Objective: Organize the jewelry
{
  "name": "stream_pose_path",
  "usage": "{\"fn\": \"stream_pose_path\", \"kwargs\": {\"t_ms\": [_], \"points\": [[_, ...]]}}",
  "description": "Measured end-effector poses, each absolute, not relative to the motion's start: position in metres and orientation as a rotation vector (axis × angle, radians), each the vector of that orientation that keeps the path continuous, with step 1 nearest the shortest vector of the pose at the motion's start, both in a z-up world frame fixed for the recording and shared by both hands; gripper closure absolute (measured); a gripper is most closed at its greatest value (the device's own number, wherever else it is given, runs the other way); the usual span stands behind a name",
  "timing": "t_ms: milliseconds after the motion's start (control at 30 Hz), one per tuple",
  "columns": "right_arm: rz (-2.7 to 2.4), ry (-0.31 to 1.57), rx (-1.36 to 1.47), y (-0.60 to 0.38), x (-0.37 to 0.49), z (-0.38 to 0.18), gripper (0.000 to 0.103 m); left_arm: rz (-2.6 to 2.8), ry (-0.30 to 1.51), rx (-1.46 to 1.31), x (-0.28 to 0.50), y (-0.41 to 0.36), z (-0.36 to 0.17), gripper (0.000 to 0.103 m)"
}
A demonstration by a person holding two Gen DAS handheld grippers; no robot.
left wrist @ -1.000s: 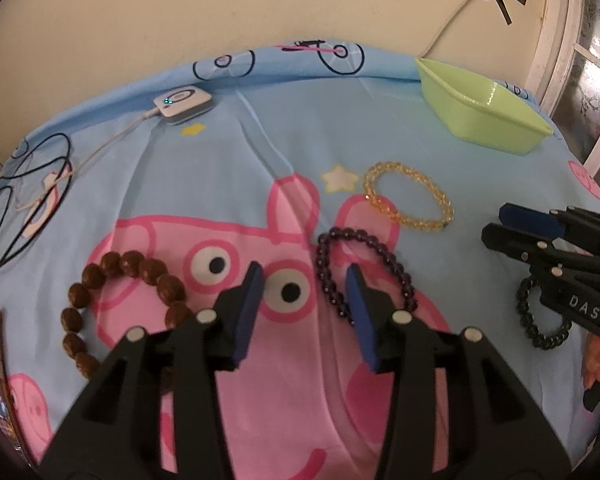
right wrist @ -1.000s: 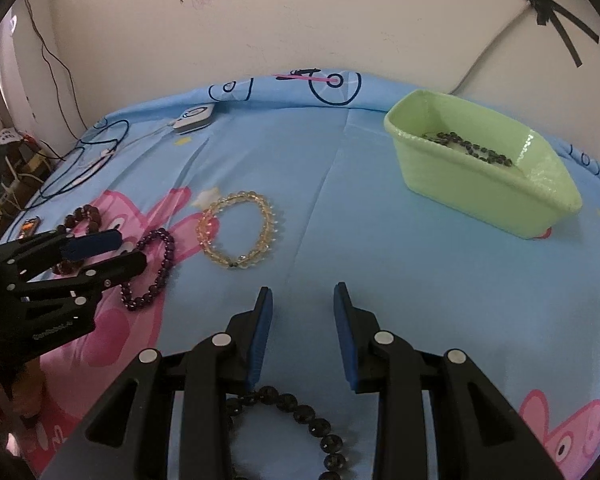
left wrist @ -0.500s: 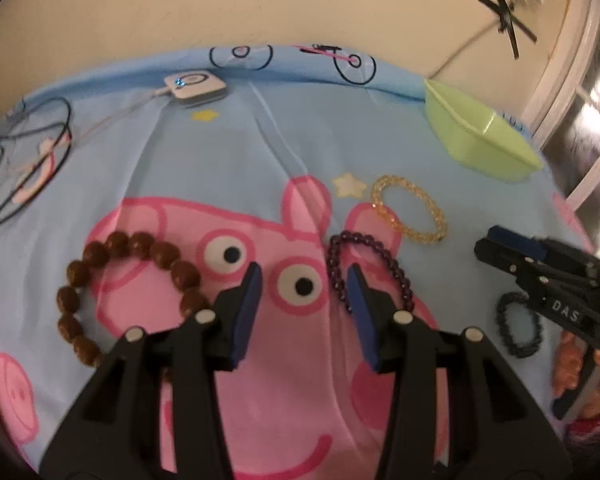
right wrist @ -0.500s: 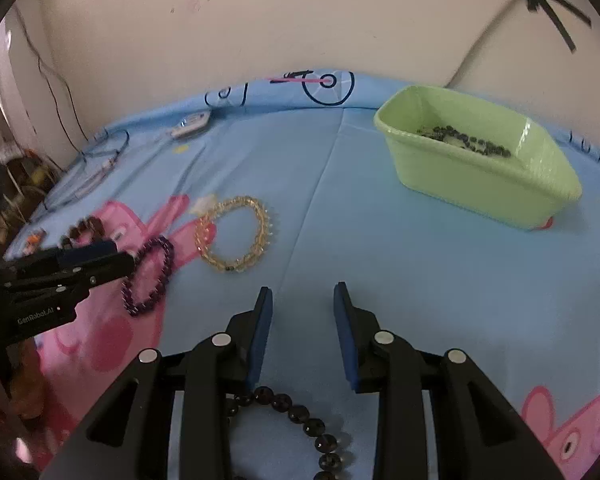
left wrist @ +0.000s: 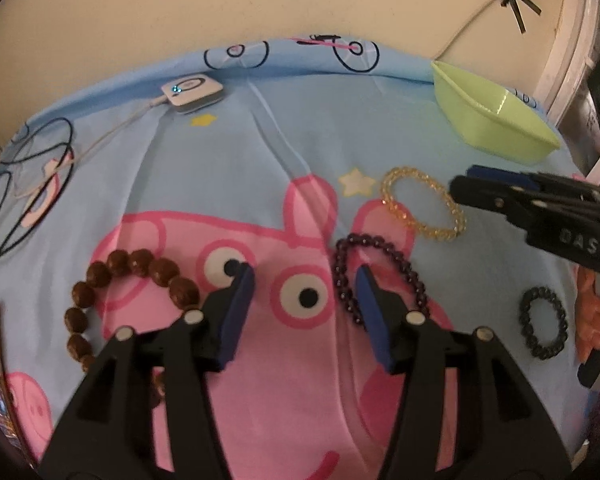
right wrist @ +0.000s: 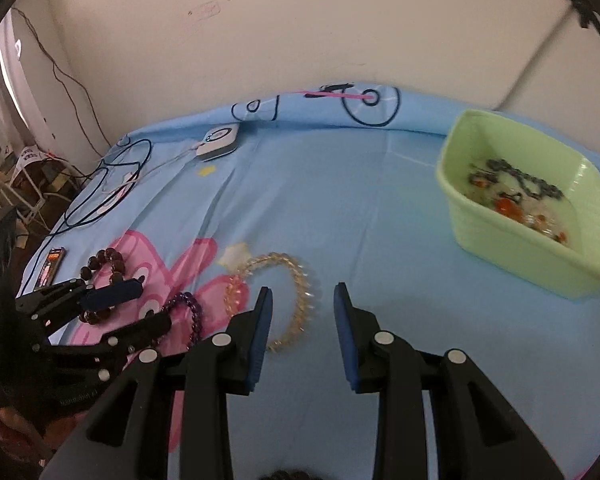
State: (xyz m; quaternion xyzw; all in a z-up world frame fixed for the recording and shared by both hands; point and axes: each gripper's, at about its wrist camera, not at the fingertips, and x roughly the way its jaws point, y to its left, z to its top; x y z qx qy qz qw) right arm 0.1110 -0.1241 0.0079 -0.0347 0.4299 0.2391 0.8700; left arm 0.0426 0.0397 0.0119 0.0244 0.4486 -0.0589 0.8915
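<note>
My two wrist views look low across the bed toward the wall, sharing the yellow bracelet (left wrist: 422,208) (right wrist: 278,304) and green basin (left wrist: 496,120) (right wrist: 540,248).

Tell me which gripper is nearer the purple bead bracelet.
Left. The left gripper hangs right at the purple bead bracelet, one finger over its ring. The right gripper sits farther off, beyond the yellow bracelet.

A bed with a blue pig sheet (left wrist: 260,168) holds a green tub (right wrist: 532,248) near the far right corner, a small white box (left wrist: 192,92) by the far edge, and brown (left wrist: 132,268), purple (left wrist: 380,248), yellow (left wrist: 424,208) and black (left wrist: 542,328) bead rings in the middle.
</note>
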Motion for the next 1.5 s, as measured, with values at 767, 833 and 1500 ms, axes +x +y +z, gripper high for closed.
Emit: {"fn": "stream_pose_path", "kwargs": {"t_ms": [767, 833, 1500], "points": [[0.561, 0.639, 0.134, -0.209, 0.097, 0.110, 0.103, -0.505, 0.819, -0.130, 0.114, -0.032, 0.127, 0.096], [0.525, 0.623, 0.158, -0.226, 0.109, 0.119, 0.103, -0.525, 0.810, -0.121, 0.132, -0.050, 0.134, 0.096], [0.350, 0.636, 0.229, -0.305, 0.189, 0.089, 0.103, -0.378, 0.803, 0.123, 0.231, -0.155, 0.094, 0.096]]}}
